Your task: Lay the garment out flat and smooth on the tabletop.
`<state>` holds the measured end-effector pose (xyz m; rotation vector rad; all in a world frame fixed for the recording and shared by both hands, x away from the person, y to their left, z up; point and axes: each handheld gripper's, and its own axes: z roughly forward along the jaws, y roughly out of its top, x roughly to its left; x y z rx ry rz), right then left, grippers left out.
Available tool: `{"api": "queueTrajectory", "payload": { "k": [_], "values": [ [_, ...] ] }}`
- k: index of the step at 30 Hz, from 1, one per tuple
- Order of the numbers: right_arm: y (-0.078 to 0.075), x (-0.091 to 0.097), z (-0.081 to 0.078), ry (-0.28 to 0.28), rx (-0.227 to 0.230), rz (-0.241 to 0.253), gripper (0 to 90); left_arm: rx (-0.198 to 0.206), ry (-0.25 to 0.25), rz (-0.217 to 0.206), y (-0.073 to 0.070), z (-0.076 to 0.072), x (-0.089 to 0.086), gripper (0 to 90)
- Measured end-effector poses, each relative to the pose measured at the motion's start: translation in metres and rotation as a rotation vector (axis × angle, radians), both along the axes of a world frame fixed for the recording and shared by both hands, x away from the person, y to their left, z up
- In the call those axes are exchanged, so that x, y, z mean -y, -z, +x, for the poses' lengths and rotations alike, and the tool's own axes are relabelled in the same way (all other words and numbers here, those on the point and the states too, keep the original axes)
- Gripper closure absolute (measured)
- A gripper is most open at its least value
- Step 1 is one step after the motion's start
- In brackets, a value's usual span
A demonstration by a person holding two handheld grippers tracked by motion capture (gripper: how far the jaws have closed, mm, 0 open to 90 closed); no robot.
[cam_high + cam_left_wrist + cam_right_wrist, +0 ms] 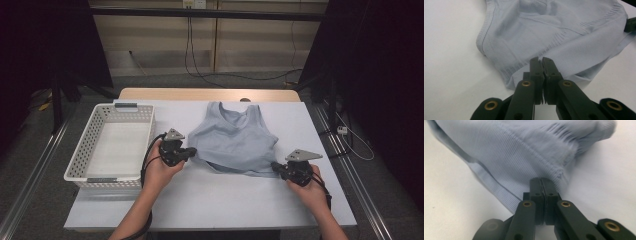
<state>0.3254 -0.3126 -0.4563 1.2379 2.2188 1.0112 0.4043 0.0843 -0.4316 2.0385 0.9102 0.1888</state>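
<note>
Pale blue-grey ribbed top point(234, 140) mid-table, w/ finer rib bands at hem. White perforated basket point(90, 145) at left edge, grey label tabs. Table point(200, 200) white, light wood strip at far edge. Both grippers point(192, 151) point(275, 166) black w/ brass rivets, grey plates.

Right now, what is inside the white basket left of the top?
The white basket looks empty: its pale floor shows bare in the high view. The strip behind its near wall is hidden. The light blue top lies outside, on the table.

One pale blue top point(234, 140) — one white basket point(90, 150) — two grippers: left gripper point(192, 151), right gripper point(276, 167).
</note>
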Motion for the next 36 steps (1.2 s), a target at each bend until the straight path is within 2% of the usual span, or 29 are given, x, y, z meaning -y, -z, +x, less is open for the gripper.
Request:
{"api": "queueTrajectory", "payload": {
  "k": [3, 6, 9, 14, 15, 20, 23, 27, 30, 33, 36],
  "values": [
    [-0.011, 0.008, -0.002, 0.027, 0.047, 0.038, 90.0, -0.002, 0.004, -0.01, -0.002, 0.0, -0.001, 87.4],
    [-0.016, 0.012, -0.004, 0.029, 0.056, 0.062, 90.0, -0.01, 0.013, -0.034, -0.006, 0.0, -0.002, 87.1],
    [-0.018, 0.015, -0.006, 0.02, 0.043, 0.073, 90.0, -0.018, 0.024, -0.048, -0.009, -0.001, -0.003, 86.3],
    [-0.008, 0.017, -0.005, 0.026, -0.006, 0.043, 89.9, -0.059, 0.053, -0.043, -0.004, -0.001, -0.001, 82.3],
    [-0.005, 0.017, -0.005, 0.03, -0.016, 0.039, 89.9, -0.052, 0.052, -0.043, -0.003, -0.001, -0.001, 79.9],
    [-0.004, 0.016, -0.005, 0.039, -0.008, 0.031, 89.7, -0.039, 0.04, -0.054, -0.003, -0.001, -0.002, 69.5],
    [-0.003, 0.016, -0.006, 0.038, -0.007, 0.029, 89.3, -0.045, 0.044, -0.036, 0.0, 0.0, -0.002, 67.5],
    [-0.005, 0.016, -0.007, 0.031, -0.003, 0.035, 89.2, -0.054, 0.032, -0.033, 0.002, 0.001, -0.003, 64.4],
    [-0.005, 0.016, -0.007, 0.032, 0.001, 0.046, 89.1, -0.074, 0.027, -0.018, 0.004, 0.001, -0.004, 68.1],
    [-0.005, 0.014, -0.007, 0.024, 0.004, 0.046, 88.8, -0.105, 0.05, -0.02, 0.006, 0.0, -0.003, 78.6],
    [-0.006, 0.013, -0.007, 0.024, 0.004, 0.045, 88.8, -0.131, 0.063, 0.026, 0.011, -0.001, 0.001, 85.9]
  ]
}}
